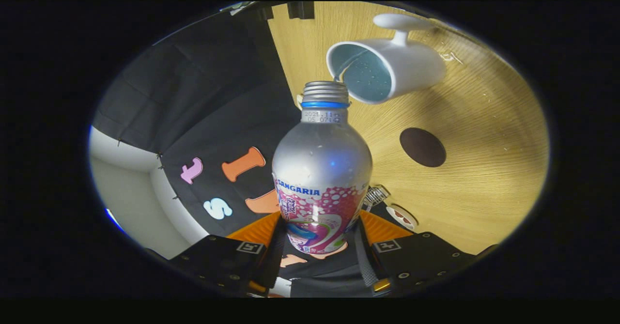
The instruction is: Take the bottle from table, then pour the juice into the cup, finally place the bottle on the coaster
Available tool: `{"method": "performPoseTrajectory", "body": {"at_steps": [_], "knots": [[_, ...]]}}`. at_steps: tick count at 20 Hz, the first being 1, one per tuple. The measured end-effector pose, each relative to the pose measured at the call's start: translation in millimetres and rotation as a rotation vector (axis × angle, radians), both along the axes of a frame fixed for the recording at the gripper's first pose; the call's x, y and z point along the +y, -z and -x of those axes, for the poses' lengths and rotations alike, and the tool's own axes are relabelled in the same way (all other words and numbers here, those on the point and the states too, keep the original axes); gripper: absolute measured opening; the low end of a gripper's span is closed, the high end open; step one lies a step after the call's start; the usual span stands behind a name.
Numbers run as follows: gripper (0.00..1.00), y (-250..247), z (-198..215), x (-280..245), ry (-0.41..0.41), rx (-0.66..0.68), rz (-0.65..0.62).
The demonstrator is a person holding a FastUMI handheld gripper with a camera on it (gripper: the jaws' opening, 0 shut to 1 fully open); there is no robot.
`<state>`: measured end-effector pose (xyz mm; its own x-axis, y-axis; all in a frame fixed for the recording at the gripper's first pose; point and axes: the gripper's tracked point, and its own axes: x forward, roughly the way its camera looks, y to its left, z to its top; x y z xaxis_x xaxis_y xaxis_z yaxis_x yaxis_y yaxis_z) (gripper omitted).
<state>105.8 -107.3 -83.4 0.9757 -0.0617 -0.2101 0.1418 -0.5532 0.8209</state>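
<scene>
My gripper point(317, 246) has both fingers pressed against the lower body of a silver metal bottle with a pink, bubble-patterned label point(321, 178), one finger on each flank, the opening between them no wider than the bottle itself. The bottle stands out lengthwise ahead of my fingers, its threaded neck with a blue ring pointing away from me. The camera is rolled, so the light wooden table point(484, 169) fills the side beyond my right finger like a wall, and the black cloth booth wall takes the other side. Just off the bottle's shoulder, close to my right finger, a small silver screw cap point(376, 195) lies on the wood, with a small round white item bearing red marks point(402, 216) beside it. Farther along the table sits a dark brown round coaster point(422, 147), apart from the bottle. Beyond the bottle's mouth is a white ceramic cup with a handle and pale blue inside point(385, 65); the bottle's lip is just at the cup's rim. I cannot tell whether any juice is flowing.
</scene>
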Motion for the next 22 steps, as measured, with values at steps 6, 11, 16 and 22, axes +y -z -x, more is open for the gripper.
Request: {"method": "performPoseTrajectory", "body": {"at_steps": [6,11,16,22], "knots": [[0.67,-8.0,-2.7,-3.5,0.045,-0.048,-0.043],[0.67,-12.9,-4.5,-4.7,0.067,-0.082,-0.089],[0.67,-13.2,-2.6,-4.5,0.061,-0.072,-0.092],[0.67,-16.1,-2.7,-6.2,0.076,-0.091,-0.126]]}}
